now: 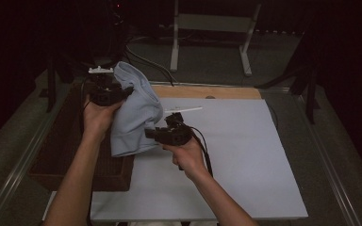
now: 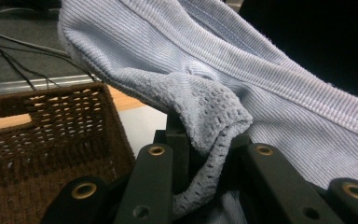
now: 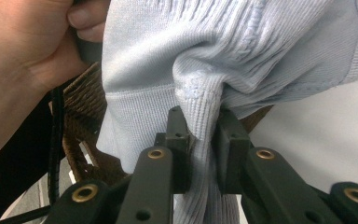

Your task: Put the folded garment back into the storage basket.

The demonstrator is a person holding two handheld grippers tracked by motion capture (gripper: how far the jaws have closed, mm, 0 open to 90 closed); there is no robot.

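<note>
The light blue garment, soft and limp, hangs above the basket at the left, with both the left gripper and right gripper clamped on bunched folds, probably the safest hold.

2 hand-held grippers, both clamped.
Left hand-held gripper raised, jaws pinched; right hand-held gripper lower, forearms extended forward.

My high view looks forward and down over the table. Each gripper view rides close behind its own jaws. All three share the blue cloth and the basket.
</note>
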